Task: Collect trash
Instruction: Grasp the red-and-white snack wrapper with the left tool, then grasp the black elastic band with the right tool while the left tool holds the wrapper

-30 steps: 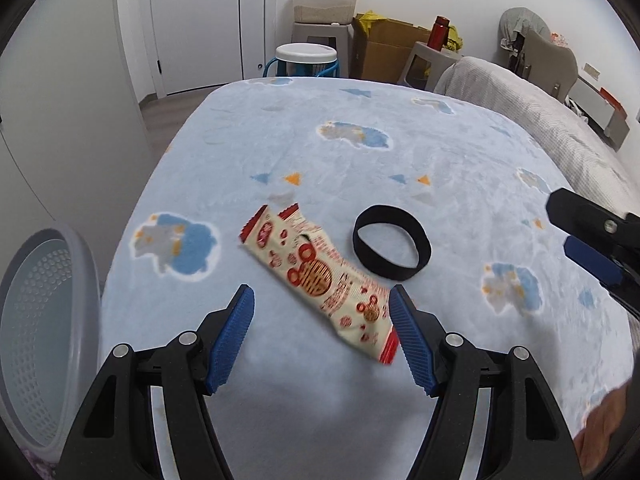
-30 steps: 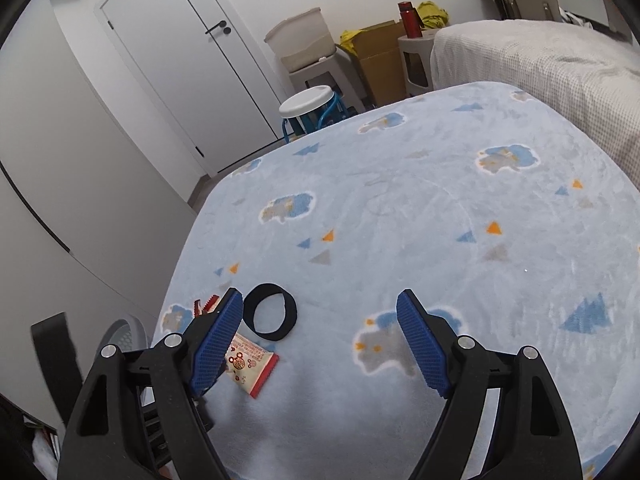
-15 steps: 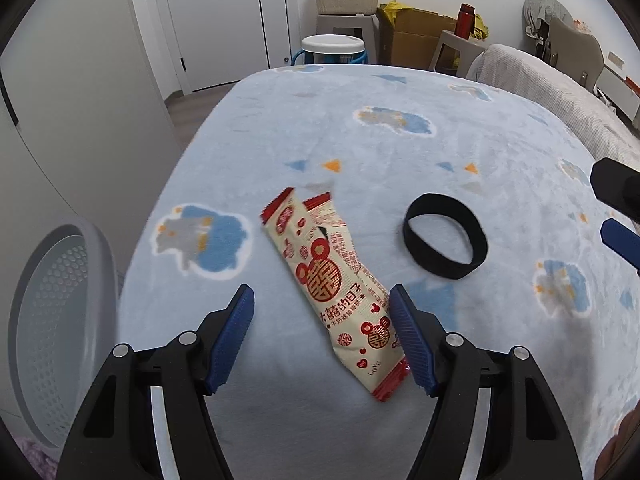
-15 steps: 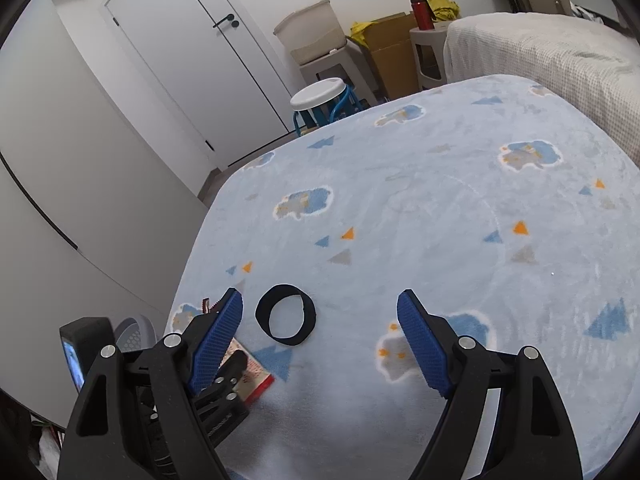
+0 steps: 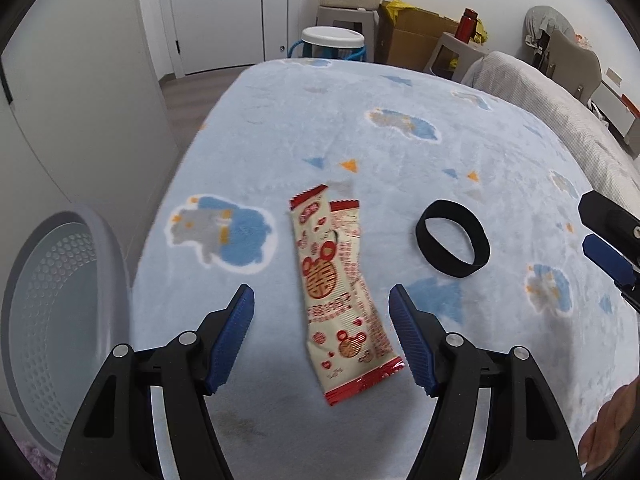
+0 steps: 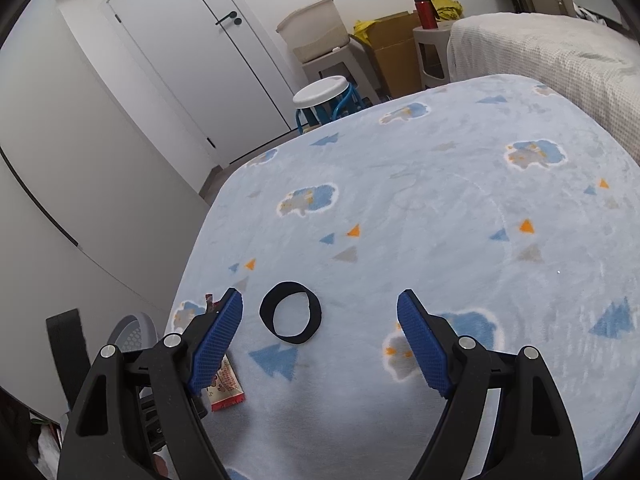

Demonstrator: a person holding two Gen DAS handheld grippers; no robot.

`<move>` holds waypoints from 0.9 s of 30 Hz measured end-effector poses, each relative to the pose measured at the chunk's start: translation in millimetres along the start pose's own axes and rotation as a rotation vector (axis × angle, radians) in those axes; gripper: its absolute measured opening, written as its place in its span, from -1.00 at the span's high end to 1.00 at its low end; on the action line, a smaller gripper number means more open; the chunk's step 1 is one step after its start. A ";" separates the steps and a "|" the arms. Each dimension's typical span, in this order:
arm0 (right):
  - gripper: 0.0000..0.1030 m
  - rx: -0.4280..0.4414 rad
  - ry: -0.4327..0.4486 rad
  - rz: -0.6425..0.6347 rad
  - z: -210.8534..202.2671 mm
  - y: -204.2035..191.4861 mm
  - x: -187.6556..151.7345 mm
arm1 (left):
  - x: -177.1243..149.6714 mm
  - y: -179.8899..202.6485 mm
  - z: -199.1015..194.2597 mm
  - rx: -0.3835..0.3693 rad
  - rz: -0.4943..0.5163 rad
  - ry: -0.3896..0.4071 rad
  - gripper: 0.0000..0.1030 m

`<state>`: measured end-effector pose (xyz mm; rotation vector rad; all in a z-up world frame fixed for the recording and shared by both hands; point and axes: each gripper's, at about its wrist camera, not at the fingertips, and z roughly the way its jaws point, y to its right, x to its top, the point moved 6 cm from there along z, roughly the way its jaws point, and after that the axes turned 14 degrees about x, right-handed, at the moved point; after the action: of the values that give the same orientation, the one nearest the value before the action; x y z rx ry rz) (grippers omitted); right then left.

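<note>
a cream and red snack wrapper [image 5: 340, 292] lies flat on the pale blue blanket [image 5: 400, 120], its long side running away from me. my left gripper [image 5: 322, 312] hangs just above it with its blue pads spread wide, one on each side of the wrapper's near half — it holds nothing and neither pad touches the wrapper. just to the right of the wrapper sits a black elastic ring [image 5: 452, 244], apart from it. my right gripper [image 6: 320, 316] is also wide open and empty, hovering over the blanket; the ring shows between its pads, nearer the left one, and i see only a corner of the wrapper behind that left finger. a grey perforated basket [image 5: 60, 300] stands off the blanket's left edge — beside the left gripper.
</note>
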<state>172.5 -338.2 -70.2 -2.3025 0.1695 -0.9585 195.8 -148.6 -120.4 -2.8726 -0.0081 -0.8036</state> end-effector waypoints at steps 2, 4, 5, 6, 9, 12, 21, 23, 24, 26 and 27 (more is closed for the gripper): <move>-0.52 -0.001 0.001 0.001 -0.1 0.3 0.0 | 0.1 5.5 7.6 -0.002 0.008 -0.014 -0.30; -0.52 -0.001 0.000 0.004 0.1 0.3 -0.3 | 0.1 9.1 16.1 -0.005 0.010 -0.031 -0.30; -0.52 -0.001 0.000 0.004 0.3 0.1 -0.5 | -0.1 9.4 19.3 -0.006 0.007 -0.038 -0.30; -0.52 -0.001 -0.001 0.004 0.7 0.2 -0.5 | -0.4 9.8 22.1 -0.008 0.005 -0.043 -0.30; -0.52 -0.006 -0.009 -0.002 3.1 -0.7 -1.8 | 0.1 8.0 21.0 0.002 0.006 -0.023 -0.03; -0.52 -0.018 -0.022 -0.016 7.4 -0.8 -3.7 | 0.3 2.6 19.7 -0.006 0.003 -0.019 0.31; -0.52 -0.063 -0.144 -0.108 45.1 -11.7 -25.8 | -3.5 -29.3 -3.3 0.000 0.015 0.036 0.38; -0.52 -0.072 -0.178 -0.124 57.8 -14.1 -32.2 | -3.2 -40.6 -12.8 0.011 0.018 0.060 0.38; -0.52 -0.080 -0.190 -0.132 63.6 -15.5 -34.6 | -2.5 -45.1 -16.4 0.015 0.020 0.068 0.38; -0.52 -0.100 -0.205 -0.145 73.1 -17.8 -37.2 | -1.9 -58.0 -26.7 0.032 0.025 0.095 0.38; -0.52 -0.112 -0.208 -0.150 77.6 -18.3 -37.6 | -1.7 -64.0 -31.3 0.039 0.028 0.105 0.38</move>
<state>195.5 -271.6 -123.3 -2.5290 -0.0378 -0.7916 175.1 -90.1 -85.3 -2.7838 0.0279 -0.9376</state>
